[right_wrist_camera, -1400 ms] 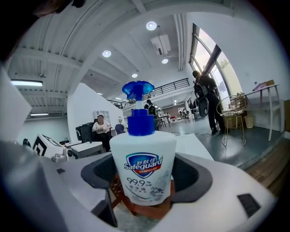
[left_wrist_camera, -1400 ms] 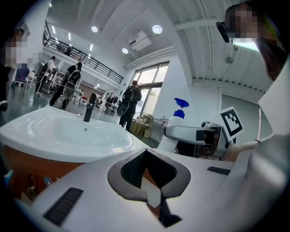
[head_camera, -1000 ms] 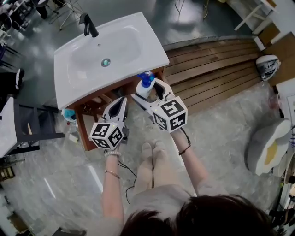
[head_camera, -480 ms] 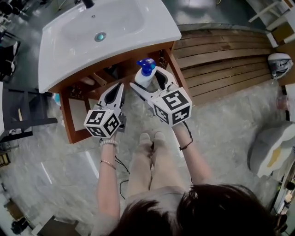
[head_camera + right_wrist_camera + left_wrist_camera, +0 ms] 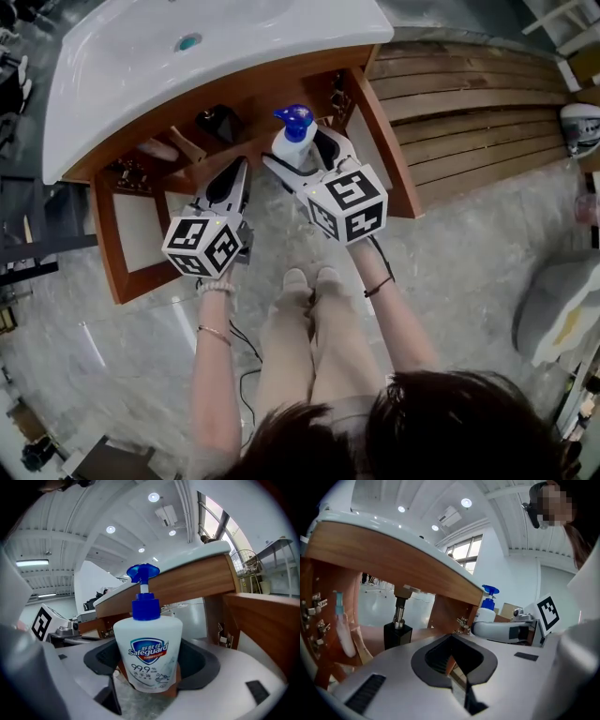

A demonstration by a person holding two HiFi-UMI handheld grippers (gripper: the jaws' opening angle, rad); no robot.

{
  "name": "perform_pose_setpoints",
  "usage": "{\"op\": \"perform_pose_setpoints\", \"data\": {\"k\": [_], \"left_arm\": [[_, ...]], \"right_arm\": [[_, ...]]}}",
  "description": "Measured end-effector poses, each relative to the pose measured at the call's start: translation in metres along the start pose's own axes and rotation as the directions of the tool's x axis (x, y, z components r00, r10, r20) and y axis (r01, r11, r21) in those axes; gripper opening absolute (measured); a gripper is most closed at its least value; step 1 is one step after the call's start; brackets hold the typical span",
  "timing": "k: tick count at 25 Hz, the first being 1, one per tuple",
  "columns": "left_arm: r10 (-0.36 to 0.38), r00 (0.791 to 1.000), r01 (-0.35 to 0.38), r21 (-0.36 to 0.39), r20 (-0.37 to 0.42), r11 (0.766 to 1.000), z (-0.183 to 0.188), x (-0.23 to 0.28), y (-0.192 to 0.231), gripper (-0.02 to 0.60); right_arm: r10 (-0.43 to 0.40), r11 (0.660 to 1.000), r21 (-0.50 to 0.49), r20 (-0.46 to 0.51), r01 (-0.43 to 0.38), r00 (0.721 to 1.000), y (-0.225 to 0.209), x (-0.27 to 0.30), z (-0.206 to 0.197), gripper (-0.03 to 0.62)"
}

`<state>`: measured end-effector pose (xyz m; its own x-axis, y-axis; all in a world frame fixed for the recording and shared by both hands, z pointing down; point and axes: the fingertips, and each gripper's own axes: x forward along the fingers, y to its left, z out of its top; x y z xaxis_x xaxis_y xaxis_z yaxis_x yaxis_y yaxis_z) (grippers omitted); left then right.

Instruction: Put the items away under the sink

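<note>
Closer in than a second ago: more of the open cabinet under the sink in sight from the head view, doors swung wide, and the bottle carried forward from out in front of the opening to its very mouth, just right of centre. Clamped upright in the right gripper, jaws pressed on either side of the lower body, blue pump on top. Not yet inside, not yet set down. Left gripper advanced alongside, jaws together on nothing, pointed roughly toward the black pipe hanging below the basin. Meaning for the task, as a judgement: carrying nearly over, placing about to start, likely somewhere to the right of the pipe. Readable on the label in the right gripper view: "Safeguard" in white on a blue and red shield, "99.9%" beneath, then smaller Chinese characters too fine to read. Black-and-white square markers on both cubes, no words on them.
</note>
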<state>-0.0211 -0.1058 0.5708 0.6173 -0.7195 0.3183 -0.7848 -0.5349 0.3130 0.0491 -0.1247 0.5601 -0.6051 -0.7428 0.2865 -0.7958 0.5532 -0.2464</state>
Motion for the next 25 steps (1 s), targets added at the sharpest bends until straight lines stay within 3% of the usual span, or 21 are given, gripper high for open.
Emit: {"op": "perform_pose_setpoints", "data": {"k": [12, 25], "left_arm": [[-0.007, 1.000, 0.007, 0.008, 0.014, 1.000, -0.039, 0.040, 0.037, 0.002], [-0.011, 0.999, 0.010, 0.033, 0.037, 0.999, -0.054, 0.075, 0.064, 0.003]], "right_arm": [[-0.005, 0.999, -0.053, 0.000, 0.005, 1.000, -0.041, 0.068, -0.036, 0.365], [-0.024, 0.993, -0.117, 0.019, 0.026, 1.000, -0.064, 0.121, -0.051, 0.365]]}}
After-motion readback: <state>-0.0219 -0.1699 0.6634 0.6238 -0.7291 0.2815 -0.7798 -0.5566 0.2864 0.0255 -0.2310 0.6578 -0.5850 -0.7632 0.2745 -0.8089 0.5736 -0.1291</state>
